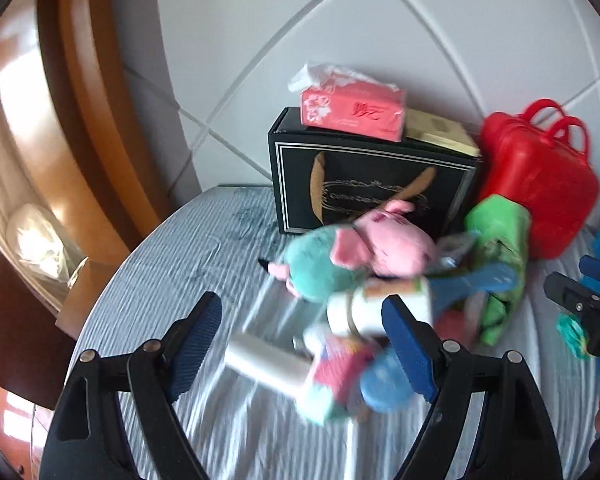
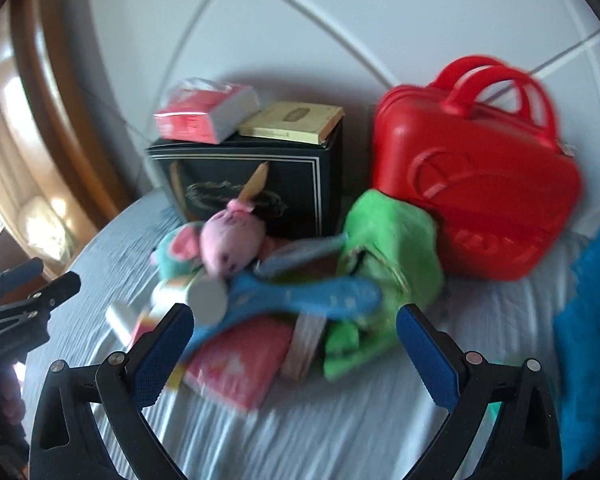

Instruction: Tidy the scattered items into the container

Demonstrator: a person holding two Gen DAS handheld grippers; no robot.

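Nearest, the left gripper [image 1: 302,340] hangs with its jaws spread wide and nothing between the pads; the right gripper [image 2: 294,344] is likewise wide open and empty. Both point down at a blurred heap of scattered items on the bed [image 1: 172,264] with its pale striped sheet. Taking the black gift box [image 1: 372,184] as landmark: just in front of it lie a pink plush toy [image 1: 388,244] and a teal plush toy [image 1: 316,264], touching each other. Nearer than those lie a white cylinder [image 1: 264,362], a blue shoehorn-like piece [image 2: 300,296] and a pink packet [image 2: 236,368]. To the box's right front is a green cloth bag [image 2: 384,248]. Right of the box, against the wall, leans the red case [image 2: 476,196] with two handles, closed. On top of the box rest a red tissue pack [image 1: 352,112] and a yellowish book [image 2: 292,122].
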